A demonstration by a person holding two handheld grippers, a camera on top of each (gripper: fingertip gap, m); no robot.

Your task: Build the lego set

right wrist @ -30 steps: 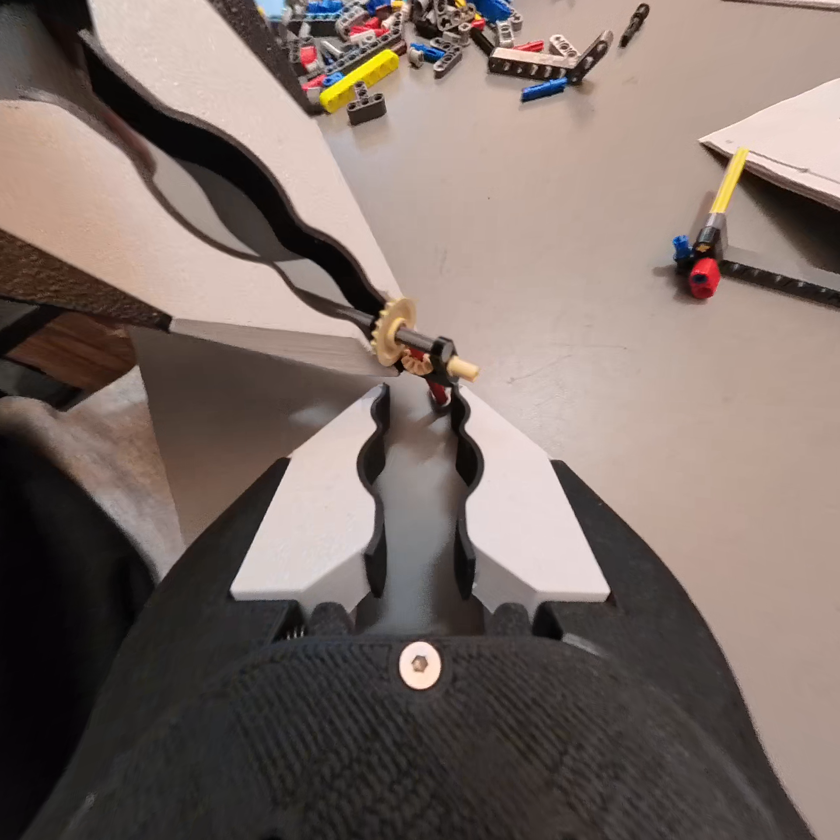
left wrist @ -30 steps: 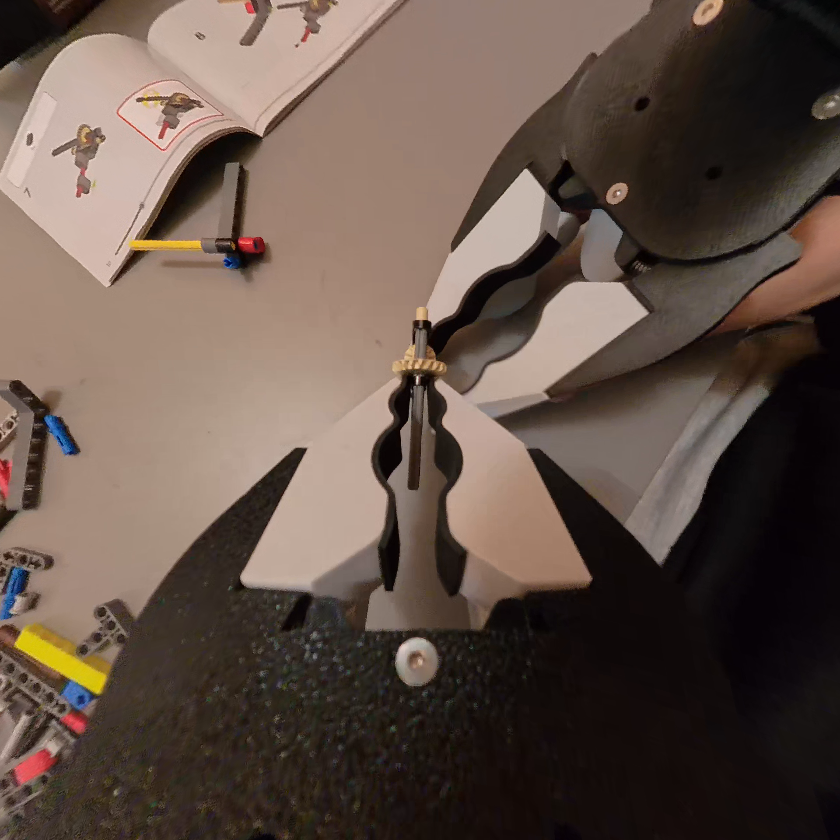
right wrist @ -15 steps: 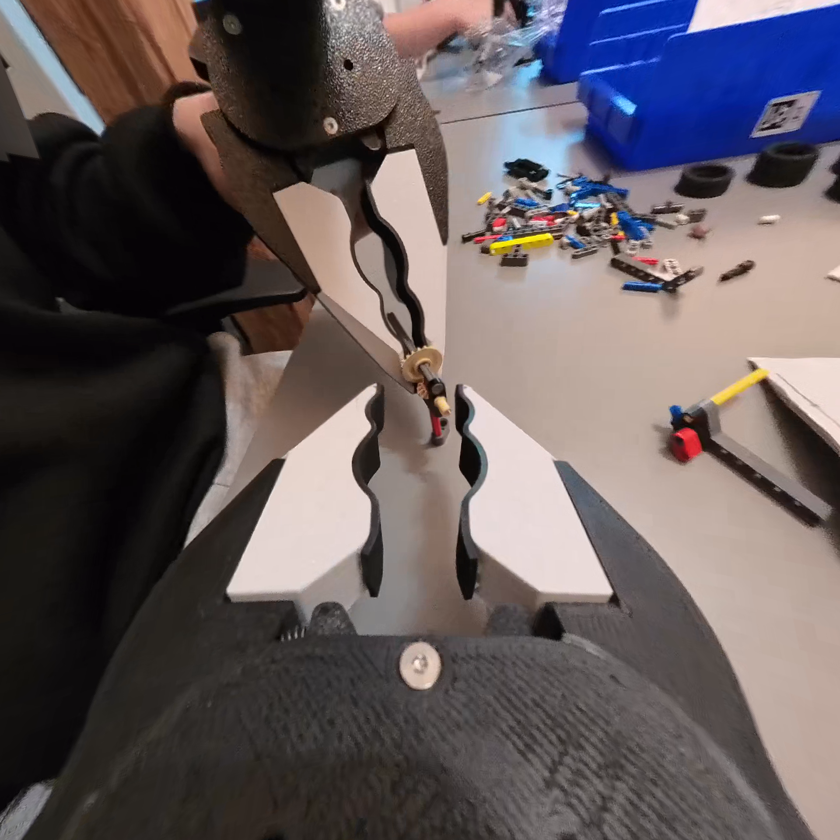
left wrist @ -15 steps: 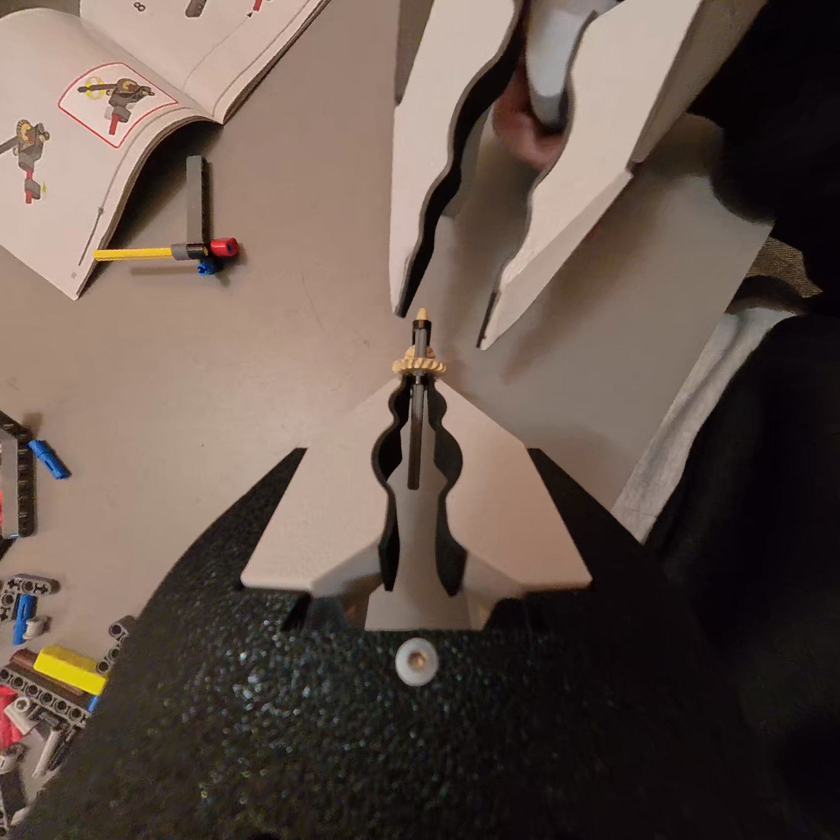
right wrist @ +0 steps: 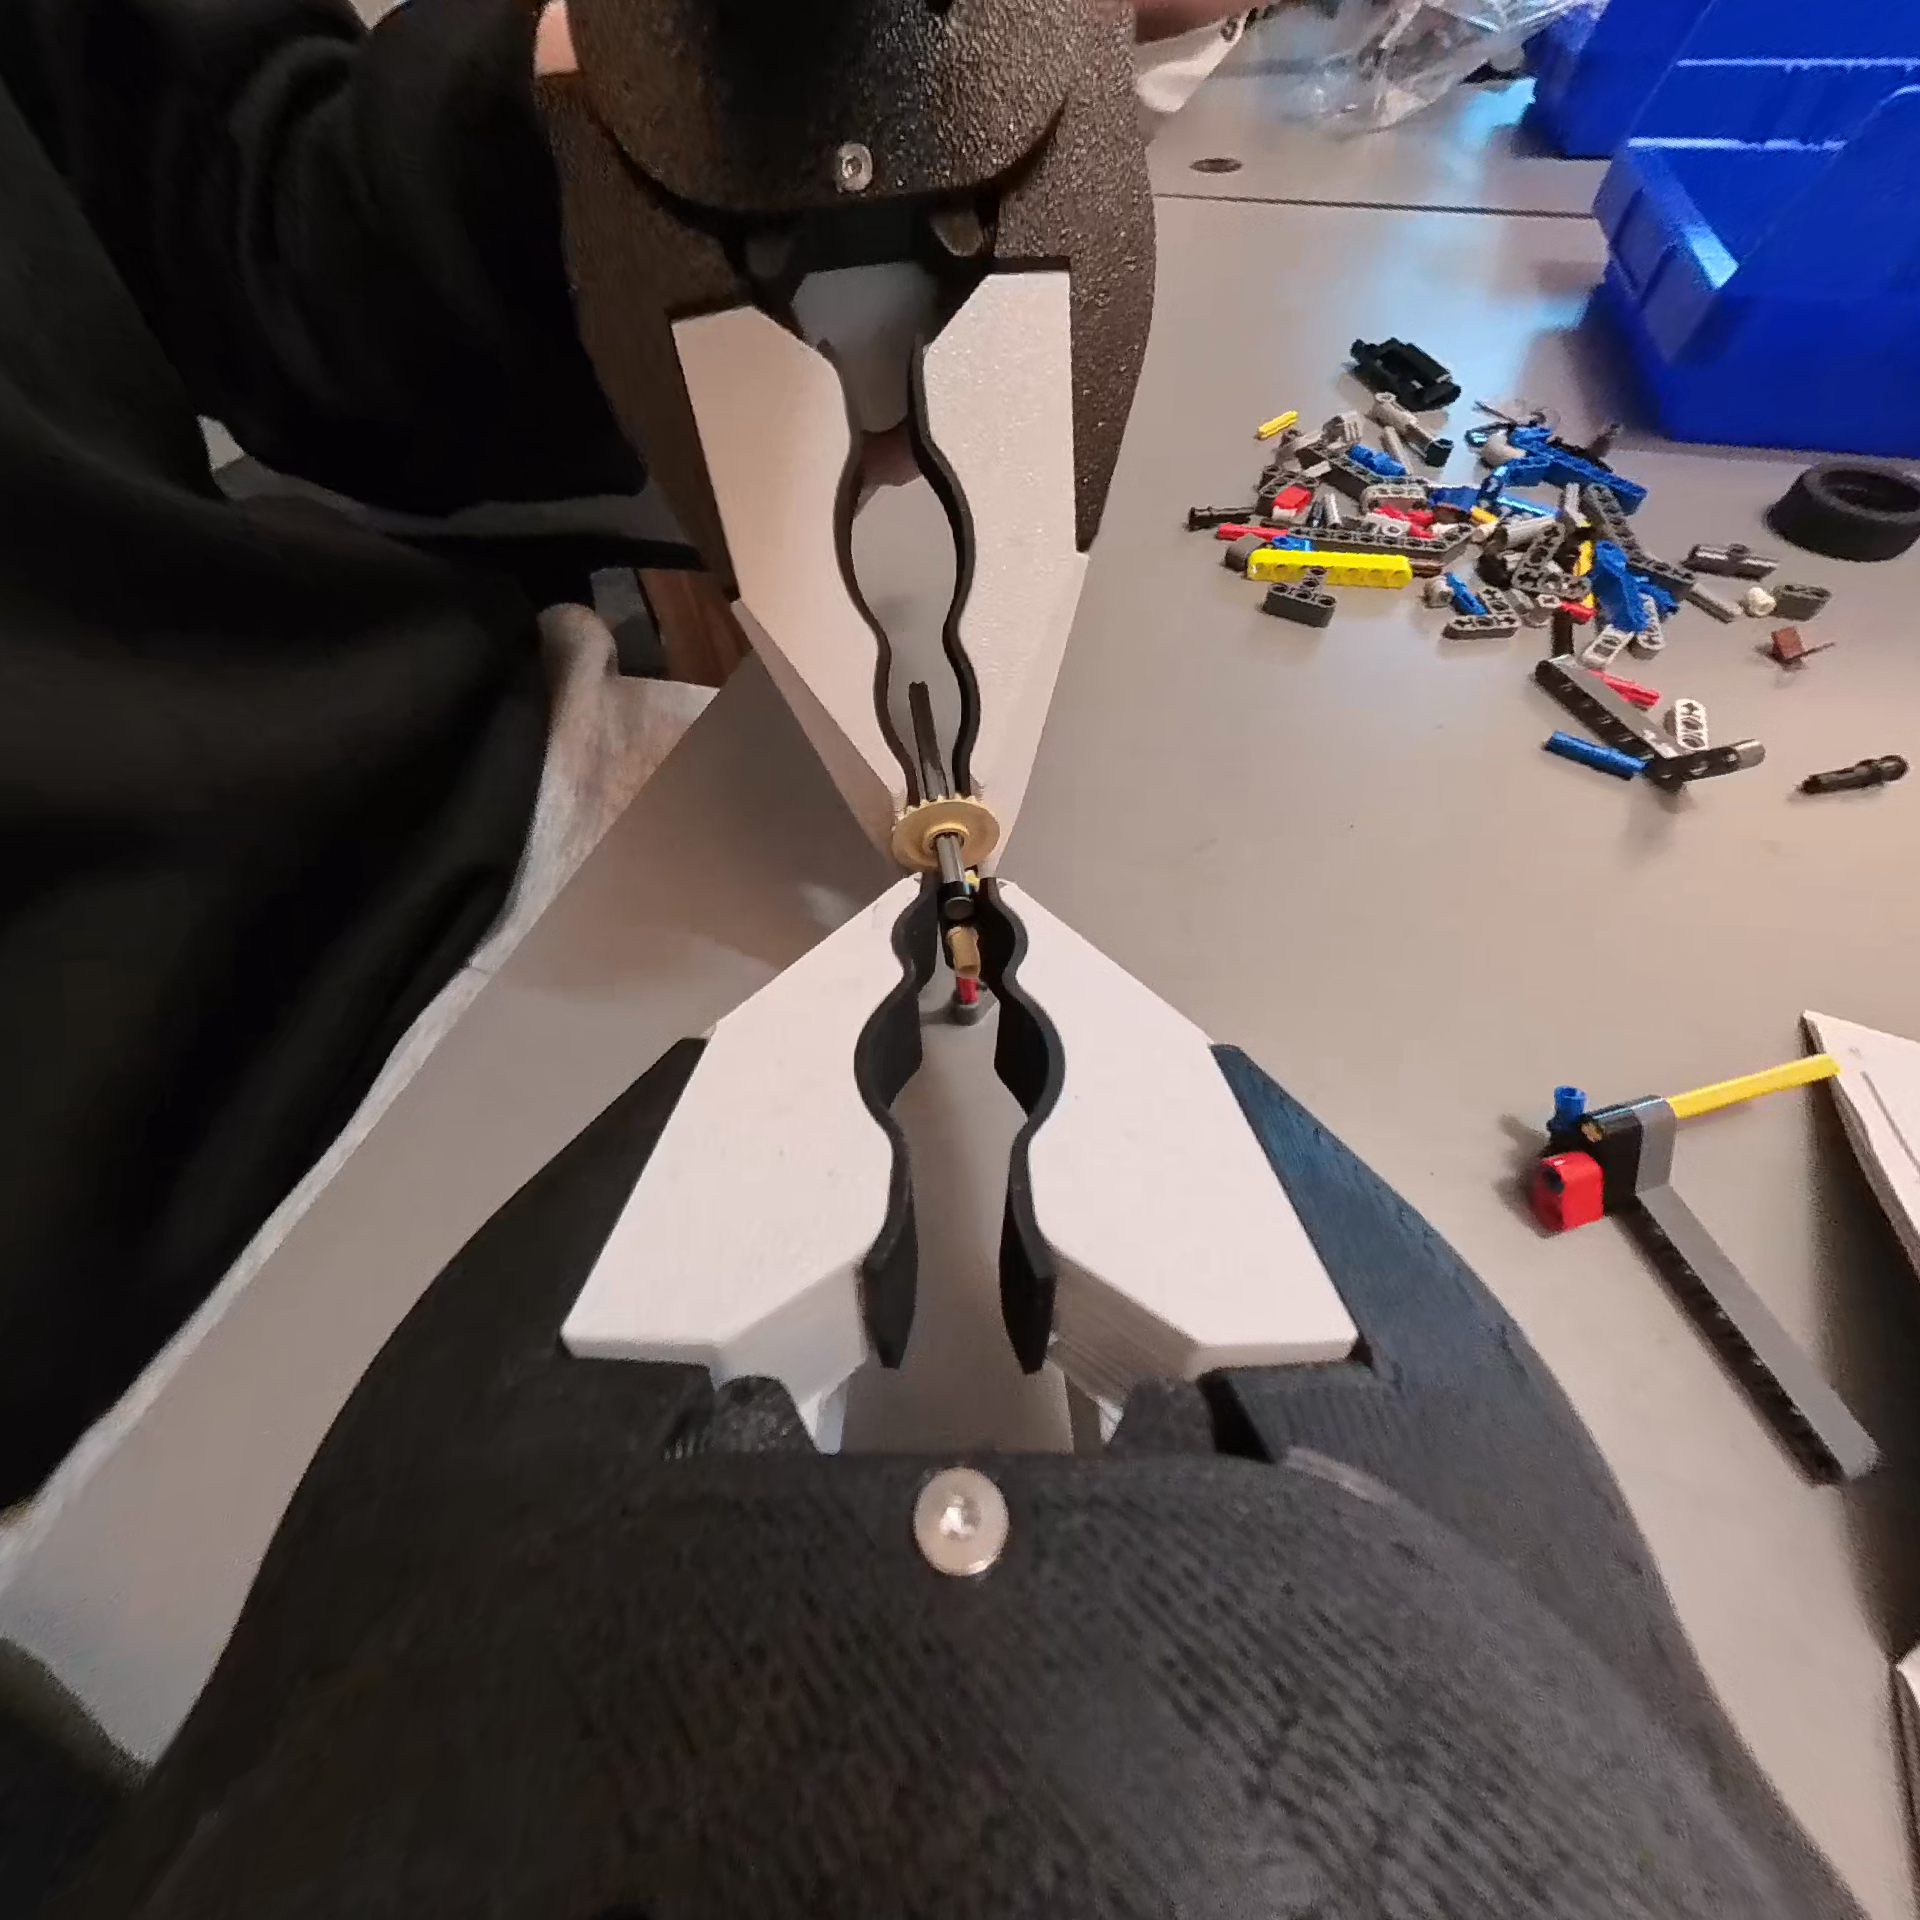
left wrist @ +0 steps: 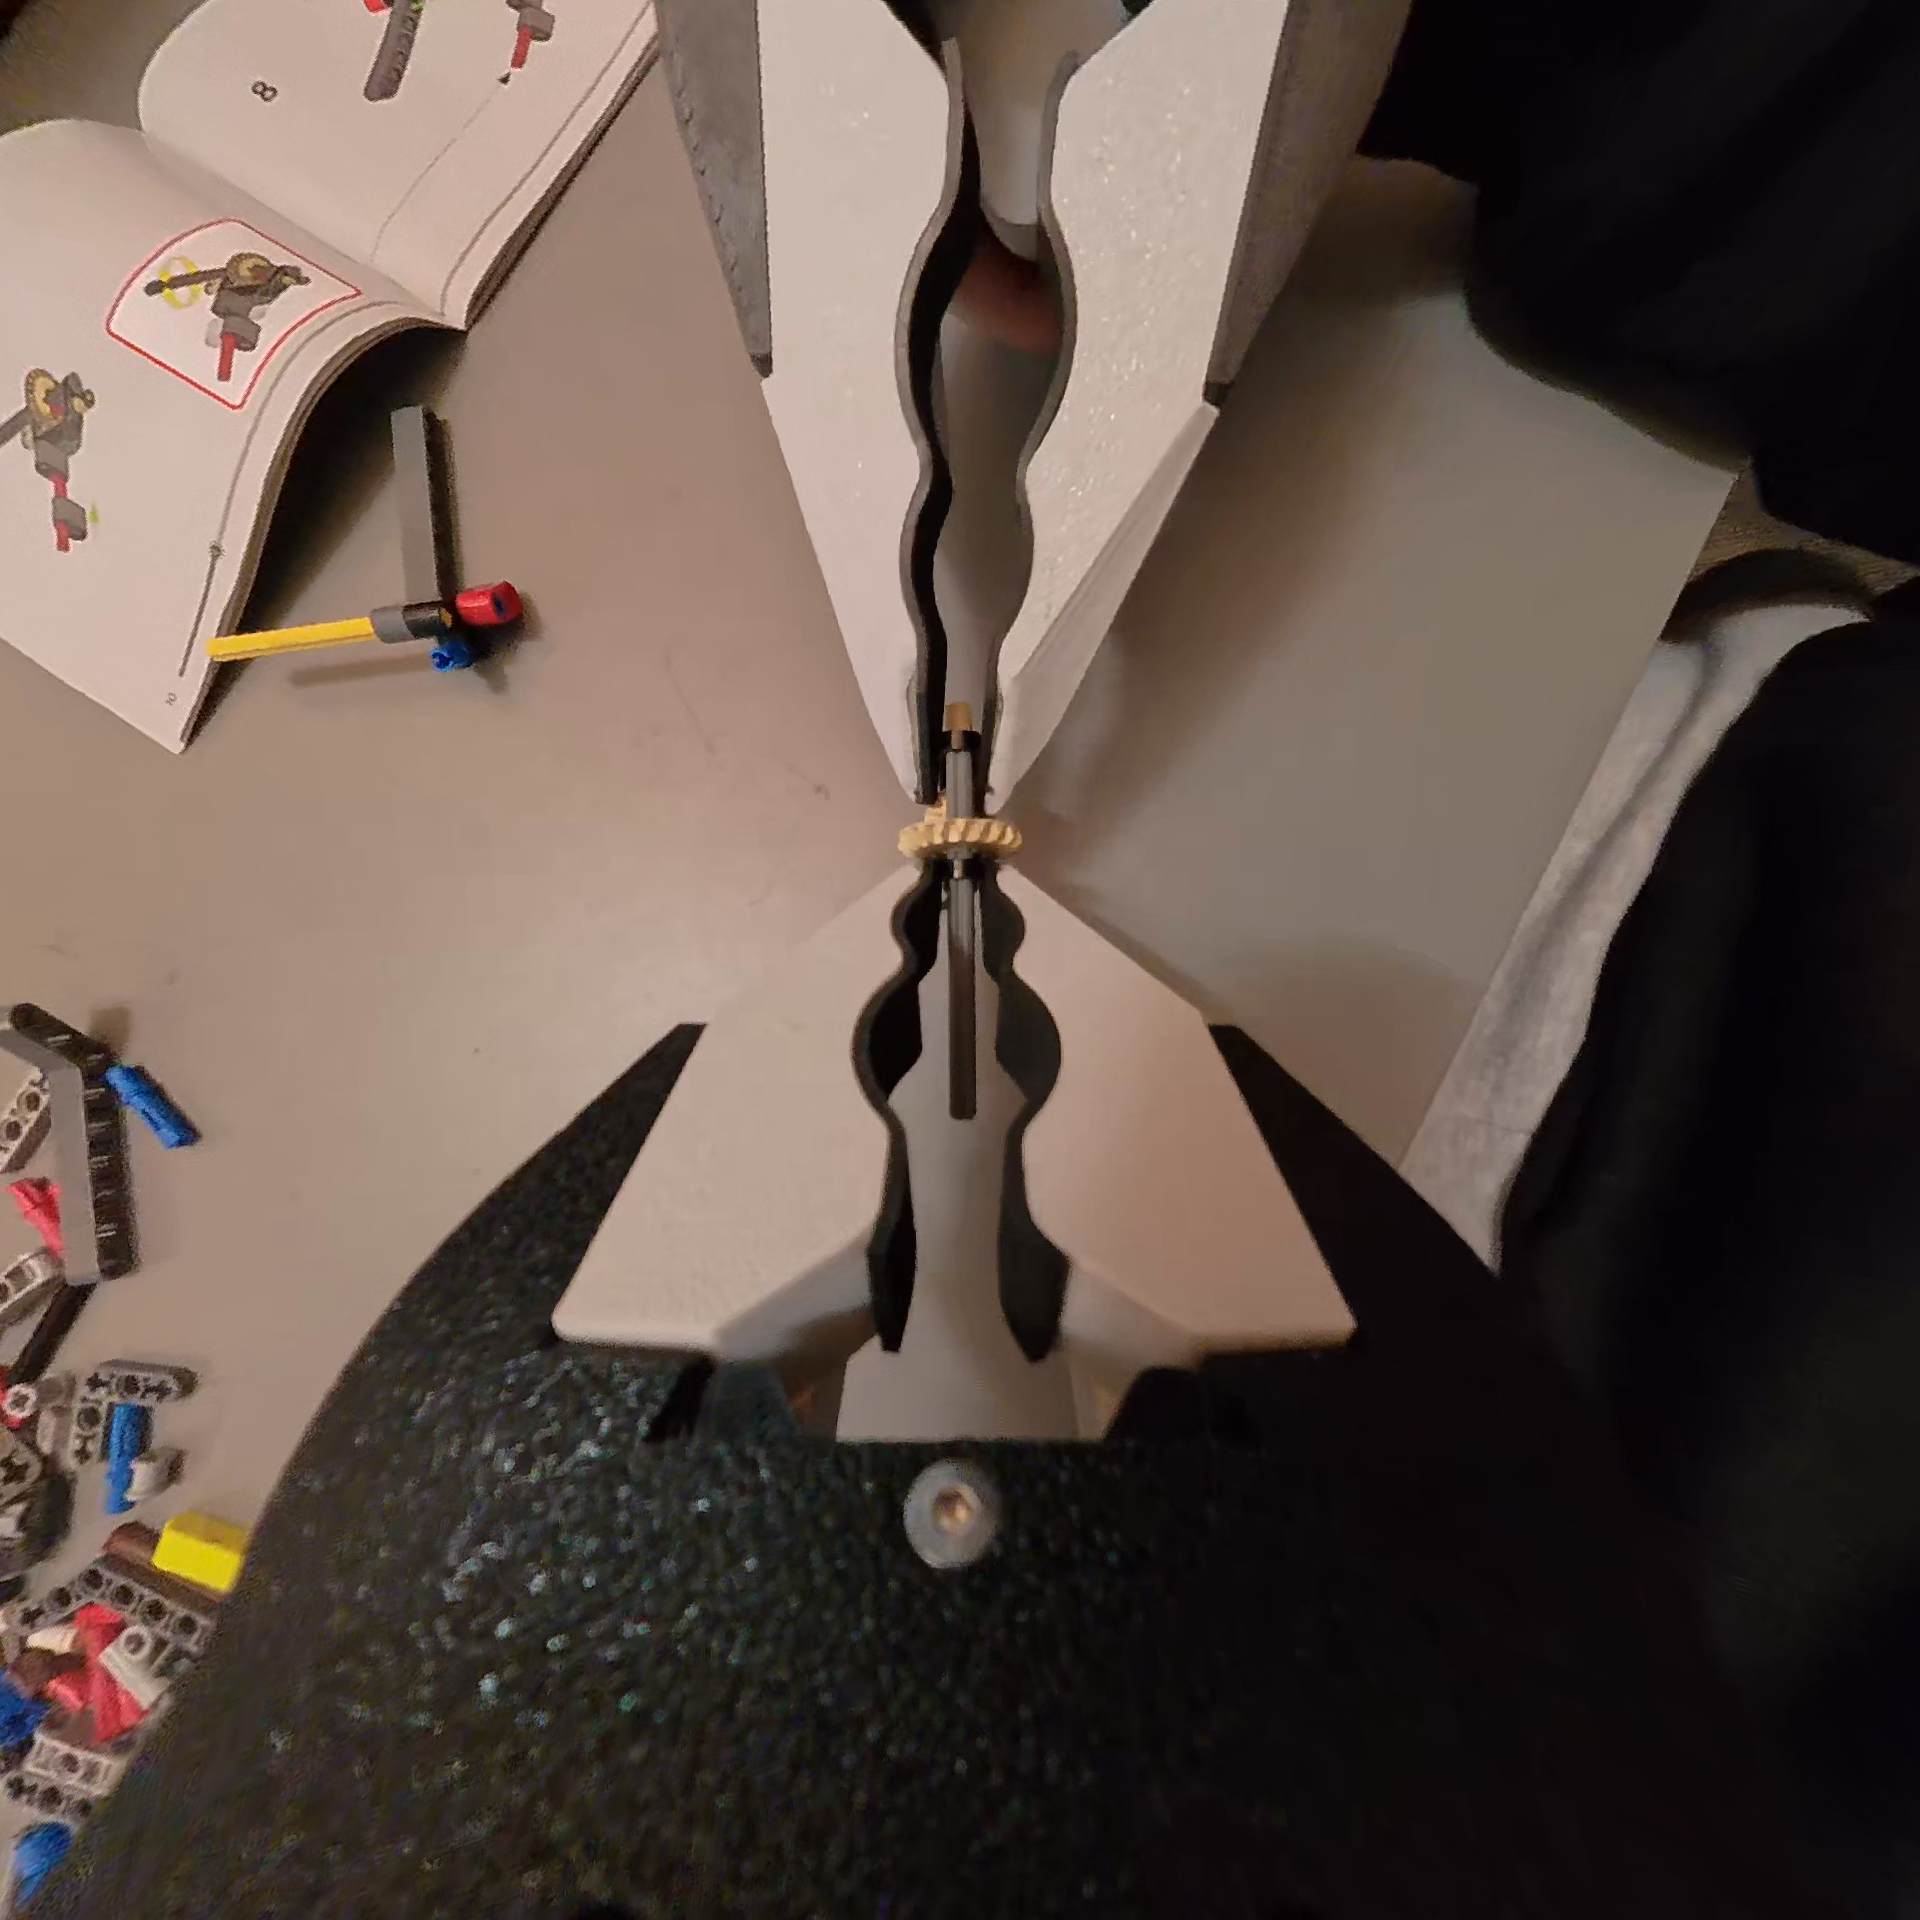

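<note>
— Grey matte surface [right wrist: 1351,935] first: it carries a scattered heap of loose Technic pieces [right wrist: 1507,551], blue bins [right wrist: 1766,260], an open instruction booklet [left wrist: 260,312] and a small sub-assembly with a yellow axle [right wrist: 1621,1132].

— And the tongs?

— They meet nose to nose above it. The left tongs [left wrist: 961,883] are narrowed onto a black axle [left wrist: 961,997], which lies straight along their fingers and carries a tan bevel gear [left wrist: 961,836] just past the tips. The right tongs [right wrist: 956,894] face them on that same line, closed to a narrow gap around the axle's far end, where a black bush and a tan pin [right wrist: 964,940] sit. Whether they truly pinch it, I cannot tell.

— So the next move turns on that axis?

— I'd judge so: any push or pull must run along the axle. The toothed gear is hard and slick, so sideways force could twist it loose.
</note>
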